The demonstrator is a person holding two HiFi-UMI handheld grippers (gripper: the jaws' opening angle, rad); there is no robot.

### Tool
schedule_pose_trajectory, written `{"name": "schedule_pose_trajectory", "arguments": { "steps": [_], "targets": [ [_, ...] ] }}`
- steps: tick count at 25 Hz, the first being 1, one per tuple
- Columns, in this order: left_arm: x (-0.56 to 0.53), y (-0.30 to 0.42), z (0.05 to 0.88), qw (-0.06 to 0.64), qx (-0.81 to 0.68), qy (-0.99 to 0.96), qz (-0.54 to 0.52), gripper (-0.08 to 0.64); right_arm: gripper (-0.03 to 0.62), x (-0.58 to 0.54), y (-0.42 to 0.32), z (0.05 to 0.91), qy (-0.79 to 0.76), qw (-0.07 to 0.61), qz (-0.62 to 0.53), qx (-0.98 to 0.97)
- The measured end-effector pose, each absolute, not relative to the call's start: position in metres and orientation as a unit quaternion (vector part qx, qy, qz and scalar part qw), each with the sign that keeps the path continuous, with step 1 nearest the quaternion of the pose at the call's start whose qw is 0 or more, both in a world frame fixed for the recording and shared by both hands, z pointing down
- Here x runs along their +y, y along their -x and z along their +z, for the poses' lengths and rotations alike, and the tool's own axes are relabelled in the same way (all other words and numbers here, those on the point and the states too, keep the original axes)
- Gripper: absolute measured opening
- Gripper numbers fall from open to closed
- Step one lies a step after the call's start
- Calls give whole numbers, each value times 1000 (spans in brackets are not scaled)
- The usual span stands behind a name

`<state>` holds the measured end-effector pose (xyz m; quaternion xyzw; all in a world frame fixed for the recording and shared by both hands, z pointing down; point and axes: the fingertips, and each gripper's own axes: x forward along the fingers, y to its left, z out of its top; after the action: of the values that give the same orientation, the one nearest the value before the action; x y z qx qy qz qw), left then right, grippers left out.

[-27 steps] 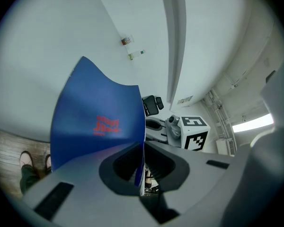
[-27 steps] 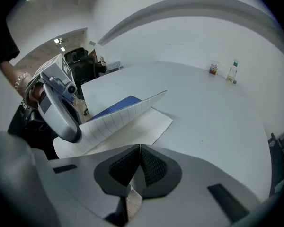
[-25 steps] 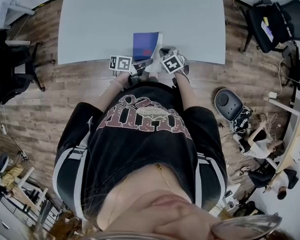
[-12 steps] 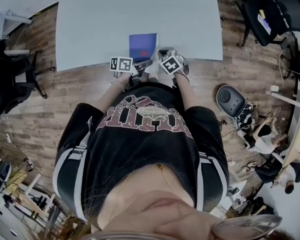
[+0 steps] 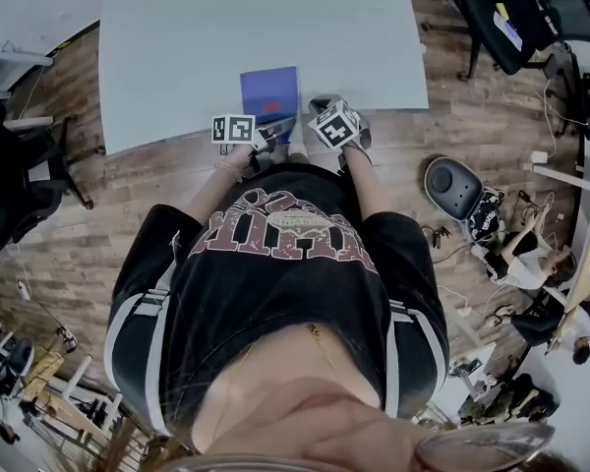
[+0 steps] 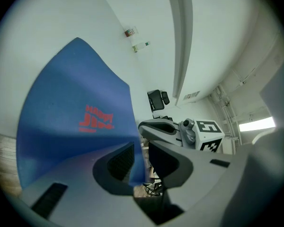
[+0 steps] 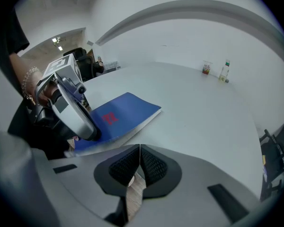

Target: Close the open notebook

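The blue notebook (image 5: 269, 91) lies shut and flat on the grey table (image 5: 256, 18), close to the front edge, with red print on its cover (image 6: 75, 117). My left gripper (image 5: 272, 128) is at the notebook's near corner. Its jaws are opening, and the thin cover edge stands loose in the gap between the pads (image 6: 120, 162). My right gripper (image 5: 317, 106) hovers just right of the notebook at the table edge. In the right gripper view the notebook (image 7: 118, 117) lies ahead on the left, and that gripper (image 7: 139, 167) is shut with nothing in it.
Two small bottles (image 7: 225, 72) stand far back on the table. Black office chairs stand at the left (image 5: 15, 180) and at the upper right (image 5: 511, 8). A round dark device (image 5: 452, 187) lies on the wooden floor at the right.
The white page edge seen beside the blue cover a second ago no longer shows; the cover lies flat. Both grippers stay at the table's front edge.
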<state>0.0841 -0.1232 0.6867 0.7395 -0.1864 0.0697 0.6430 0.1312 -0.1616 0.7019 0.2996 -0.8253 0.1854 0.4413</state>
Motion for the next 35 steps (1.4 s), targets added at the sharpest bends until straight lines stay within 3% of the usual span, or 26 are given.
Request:
{"name": "schedule_pose_trajectory", "arguments": {
  "steps": [12,20,35],
  "targets": [
    [-124,-87,684,635,-203,-742,65,129,20,-154,-148,700,-313,438,191,-821],
    [-134,-65,676,610,-255,-749,42,49,20,-156,-140,697,-304,435,186,-827],
    [-135,-35,666,515,-320,-791,83,48,20,-164,-99,685,-259,438,151,-848]
  ]
}}
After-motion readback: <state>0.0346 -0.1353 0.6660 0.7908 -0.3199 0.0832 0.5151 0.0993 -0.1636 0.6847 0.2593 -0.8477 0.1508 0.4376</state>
